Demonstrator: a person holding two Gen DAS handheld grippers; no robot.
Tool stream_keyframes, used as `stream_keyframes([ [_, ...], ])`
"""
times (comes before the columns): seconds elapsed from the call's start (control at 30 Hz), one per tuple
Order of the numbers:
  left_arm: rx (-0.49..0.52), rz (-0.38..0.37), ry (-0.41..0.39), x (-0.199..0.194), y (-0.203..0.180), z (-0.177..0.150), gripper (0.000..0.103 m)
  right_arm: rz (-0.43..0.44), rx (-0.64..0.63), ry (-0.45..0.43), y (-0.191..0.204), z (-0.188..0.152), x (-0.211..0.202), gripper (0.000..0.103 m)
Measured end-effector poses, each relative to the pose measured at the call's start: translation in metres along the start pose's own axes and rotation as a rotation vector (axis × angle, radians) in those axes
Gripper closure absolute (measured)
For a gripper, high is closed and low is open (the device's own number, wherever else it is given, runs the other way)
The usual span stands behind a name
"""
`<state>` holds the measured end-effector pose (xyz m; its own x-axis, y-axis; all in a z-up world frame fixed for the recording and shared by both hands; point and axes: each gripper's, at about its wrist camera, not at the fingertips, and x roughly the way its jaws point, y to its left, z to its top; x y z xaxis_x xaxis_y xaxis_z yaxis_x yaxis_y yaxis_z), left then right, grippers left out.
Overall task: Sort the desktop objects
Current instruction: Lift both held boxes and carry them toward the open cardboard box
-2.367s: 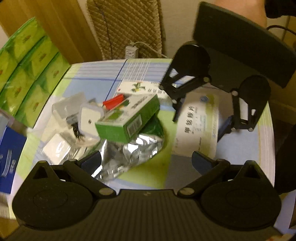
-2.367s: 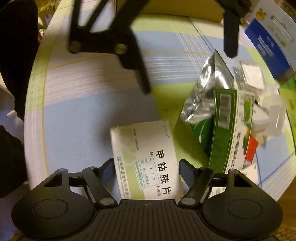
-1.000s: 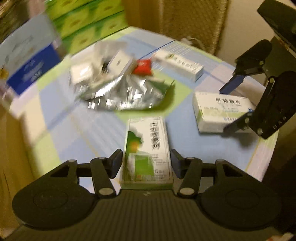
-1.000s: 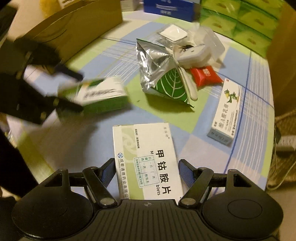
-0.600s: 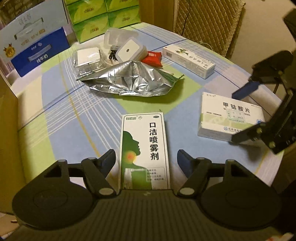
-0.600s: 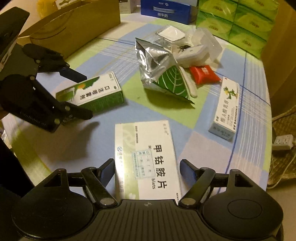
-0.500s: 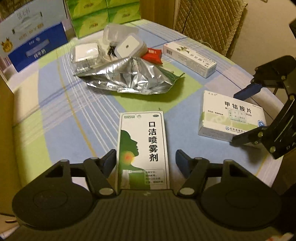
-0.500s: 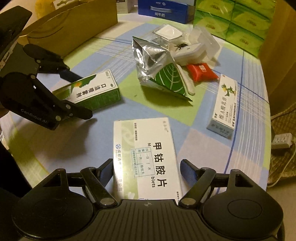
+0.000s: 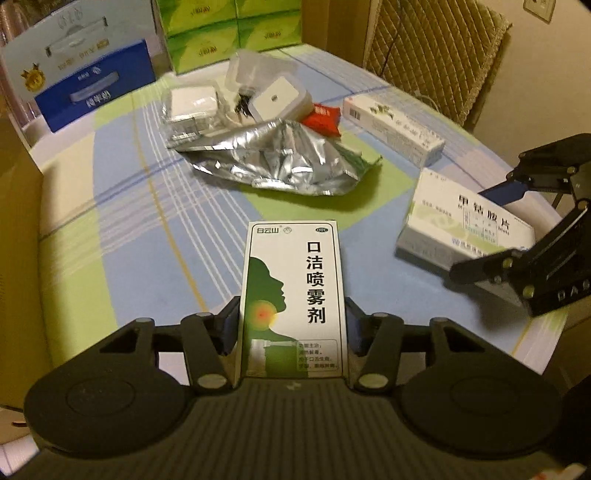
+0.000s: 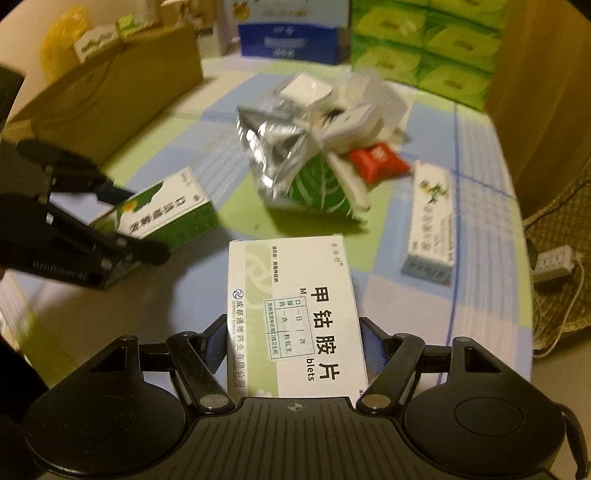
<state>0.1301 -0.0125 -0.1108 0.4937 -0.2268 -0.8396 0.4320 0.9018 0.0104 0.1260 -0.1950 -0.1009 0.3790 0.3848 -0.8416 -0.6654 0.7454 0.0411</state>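
Round desk (image 9: 122,206) under a blue, green and white plaid cloth, cardboard carton (image 10: 110,85) along one edge. At the far rim, stacked green tissue packs (image 9: 229,33) beside a blue-and-white box (image 9: 88,77). Mid-desk, a crumpled foil bag (image 9: 280,162), green leaf print visible from the right wrist view. Just behind the bag, touching it, a heap of clear plastic cases (image 9: 273,96) and a white packet (image 9: 192,103); red sachet (image 9: 321,118) at the heap's edge. Long white tube box (image 9: 391,129) lying flat, near the sachet yet apart from it. White tablet box (image 10: 291,317) flat on the cloth, clamped by the right gripper (image 10: 291,339): both fingers (image 10: 216,341) pressed against its long sides. Green-and-white spray box (image 9: 291,299) flat on the cloth nearer the carton, clamped likewise by the left gripper (image 9: 291,325), fingers (image 9: 229,323) tight on either side. Both boxes well apart from each other and from the foil bag. White power strip (image 10: 554,262) off the desk, lower down, by a woven mat.
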Motion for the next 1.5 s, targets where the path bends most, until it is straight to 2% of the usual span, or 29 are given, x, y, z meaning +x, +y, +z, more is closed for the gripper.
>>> stream_keyframes([
  [0.2, -0.020, 0.035, -0.047, -0.037, 0.011, 0.013, 0.053, -0.009, 0.015, -0.073, 0.012, 0.029, -0.036, 0.034],
  [0.4, -0.054, 0.096, -0.100, -0.093, 0.036, 0.026, 0.053, 0.024, 0.026, -0.157, 0.047, 0.078, -0.066, 0.034],
  [0.6, -0.116, 0.194, -0.146, -0.158, 0.087, 0.029, 0.053, 0.113, 0.006, -0.215, 0.107, 0.137, -0.081, 0.034],
  [0.8, -0.167, 0.302, -0.141, -0.204, 0.151, 0.017, 0.053, 0.207, -0.015, -0.237, 0.173, 0.191, -0.071, 0.034],
  [0.97, -0.204, 0.359, -0.117, -0.214, 0.203, 0.000, 0.053, 0.230, -0.082, -0.212, 0.229, 0.221, -0.043, 0.034],
  [1.07, -0.221, 0.371, -0.097, -0.208, 0.228, -0.010, 0.053, 0.231, -0.095, -0.192, 0.248, 0.234, -0.020, 0.034],
  [1.3, -0.270, 0.350, -0.074, -0.187, 0.272, -0.033, 0.053, 0.247, -0.065, -0.158, 0.267, 0.255, 0.021, 0.034],
  [1.5, -0.296, 0.332, -0.061, -0.164, 0.291, -0.041, 0.053, 0.258, -0.026, -0.130, 0.269, 0.262, 0.048, 0.034],
])
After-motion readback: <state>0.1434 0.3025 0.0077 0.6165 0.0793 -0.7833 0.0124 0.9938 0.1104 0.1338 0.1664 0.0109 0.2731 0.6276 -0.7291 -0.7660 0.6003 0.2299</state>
